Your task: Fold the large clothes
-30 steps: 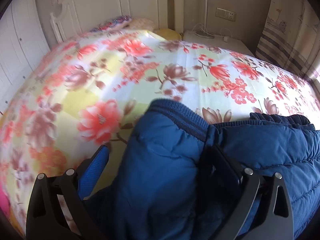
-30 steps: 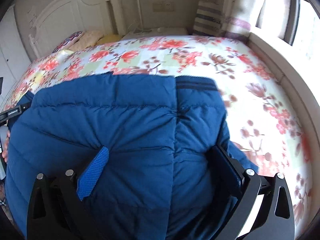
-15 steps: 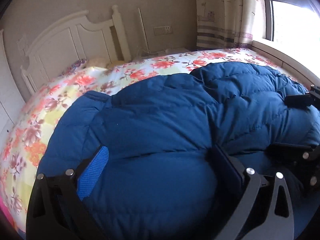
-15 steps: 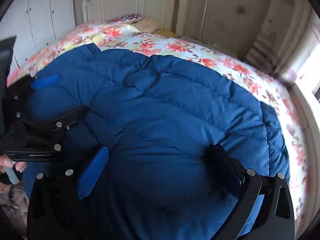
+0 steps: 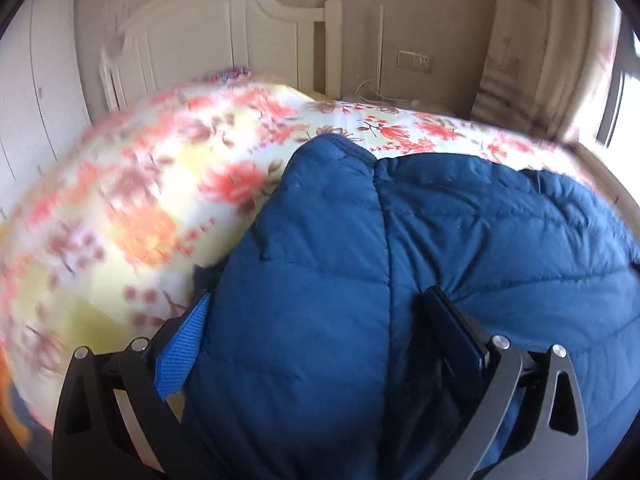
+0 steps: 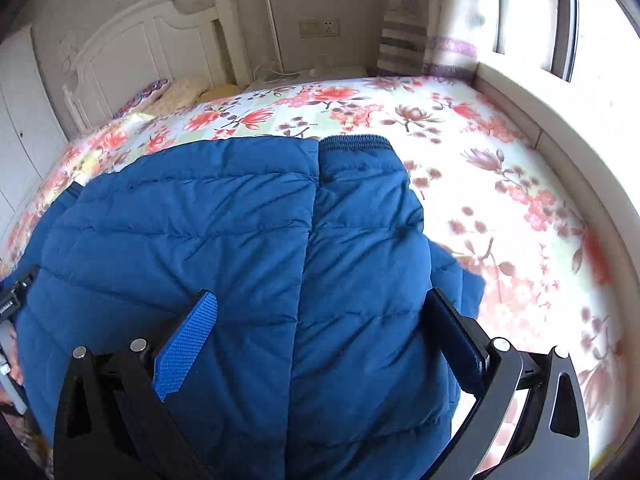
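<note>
Jacket point(image 6: 248, 240): a blue quilted padded jacket is spread over the near half of the bed, filling the lower middle of both wrist views. A vertical seam or fold is seen running from 12 o'clock down toward 6 o'clock, with a ribbed band at the top edge.

Bed point(image 6: 500, 168): a flowered sheet in red, pink and pale yellow is laid over it. In the right wrist view it is exposed from 12 to 4 o'clock of the jacket; in the left wrist view from 9 to 12 o'clock, blurred.

Left gripper point(image 5: 320, 328): the jaws are held wide apart, with jacket fabric bulging up between them. The blue-padded finger point(image 5: 182, 354) is seen at 8 o'clock, at the jacket's left edge; the dark finger point(image 5: 456, 328) at 4 o'clock is pressed against the fabric. No pinch on the cloth can be made out.

Right gripper point(image 6: 320, 328): the jaws are likewise spread wide, and the jacket passes between and beneath them. Its blue pad point(image 6: 188, 344) lies over the fabric at 8 o'clock; the dark finger point(image 6: 456, 336) sits at the jacket's right edge at 4 o'clock.

Headboard point(image 6: 148, 44): white, at 11 o'clock in the right wrist view, with pillows point(image 6: 180, 92) below it.

Window point(image 6: 592, 28): bright, at 2 o'clock, beside a curtain point(image 6: 456, 20).
</note>
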Demonstrator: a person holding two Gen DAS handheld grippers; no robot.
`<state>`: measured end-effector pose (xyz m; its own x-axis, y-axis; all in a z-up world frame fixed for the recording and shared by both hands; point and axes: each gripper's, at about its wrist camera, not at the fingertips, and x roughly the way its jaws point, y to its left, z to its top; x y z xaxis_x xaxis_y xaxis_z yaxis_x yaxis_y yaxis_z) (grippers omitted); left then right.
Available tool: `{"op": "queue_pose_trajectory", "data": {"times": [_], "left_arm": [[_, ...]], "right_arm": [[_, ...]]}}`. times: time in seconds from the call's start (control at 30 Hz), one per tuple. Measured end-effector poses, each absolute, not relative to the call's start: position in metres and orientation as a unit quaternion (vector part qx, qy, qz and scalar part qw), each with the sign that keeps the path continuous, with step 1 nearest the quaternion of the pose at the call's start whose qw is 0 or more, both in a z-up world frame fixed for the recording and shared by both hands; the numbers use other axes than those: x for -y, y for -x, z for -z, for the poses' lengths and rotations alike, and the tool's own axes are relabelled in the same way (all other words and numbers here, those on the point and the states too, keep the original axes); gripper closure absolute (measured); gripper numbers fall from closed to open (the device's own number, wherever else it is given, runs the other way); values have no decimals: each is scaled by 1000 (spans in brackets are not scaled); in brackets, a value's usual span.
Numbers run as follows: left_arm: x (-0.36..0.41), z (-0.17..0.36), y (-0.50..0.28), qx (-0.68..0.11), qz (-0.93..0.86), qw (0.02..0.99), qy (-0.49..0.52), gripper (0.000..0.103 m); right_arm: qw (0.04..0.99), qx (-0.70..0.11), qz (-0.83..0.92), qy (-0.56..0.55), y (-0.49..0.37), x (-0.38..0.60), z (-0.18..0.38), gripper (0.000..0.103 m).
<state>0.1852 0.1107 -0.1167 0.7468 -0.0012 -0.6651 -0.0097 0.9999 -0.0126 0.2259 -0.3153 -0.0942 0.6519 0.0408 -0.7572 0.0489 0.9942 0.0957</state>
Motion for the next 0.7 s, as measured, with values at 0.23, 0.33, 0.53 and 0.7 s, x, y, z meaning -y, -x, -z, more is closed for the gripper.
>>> {"op": "queue_pose_trajectory", "data": {"times": [0.23,0.33,0.53,0.7], "left_arm": [[-100,117,-183,-346,-16,938,-20,2],[-104,116,-179,-347,-16,938,-19,2],[-77,78,-133,-311,15,950,-29,2],[-17,93,-113,-320,65,939,-109,2]], "right_arm": [[907,-418,3,-49,-228,310,96,5],[913,-407,23,-27,-215,297,86,5],[943,-324,-56,58,-162,231,40,5],[914,-356,-146,130,-150,160,68,5]]}}
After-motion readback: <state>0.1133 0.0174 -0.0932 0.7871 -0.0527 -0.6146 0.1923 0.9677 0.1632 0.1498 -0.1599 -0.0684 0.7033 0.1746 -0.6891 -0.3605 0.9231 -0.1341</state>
